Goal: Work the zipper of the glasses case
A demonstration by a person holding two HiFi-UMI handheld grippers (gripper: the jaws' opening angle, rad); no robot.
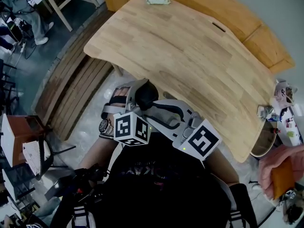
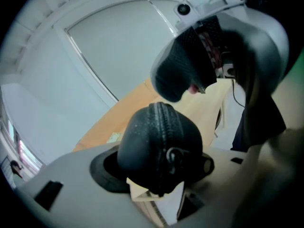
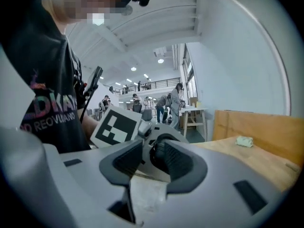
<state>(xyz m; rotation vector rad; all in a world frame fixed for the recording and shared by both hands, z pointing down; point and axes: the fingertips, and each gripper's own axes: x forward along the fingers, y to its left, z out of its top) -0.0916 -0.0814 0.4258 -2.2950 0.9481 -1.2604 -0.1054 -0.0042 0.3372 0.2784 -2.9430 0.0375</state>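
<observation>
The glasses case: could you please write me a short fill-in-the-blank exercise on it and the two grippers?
The left gripper is shut on the ____ glasses case.
The right gripper, jaws apart, holds ____.
The table beyond is made of ____.
Missing words: black; nothing; wood.

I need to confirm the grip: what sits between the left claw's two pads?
The case, its zipper facing the camera, clamped in the left claw; the left gripper view shows it.
</observation>
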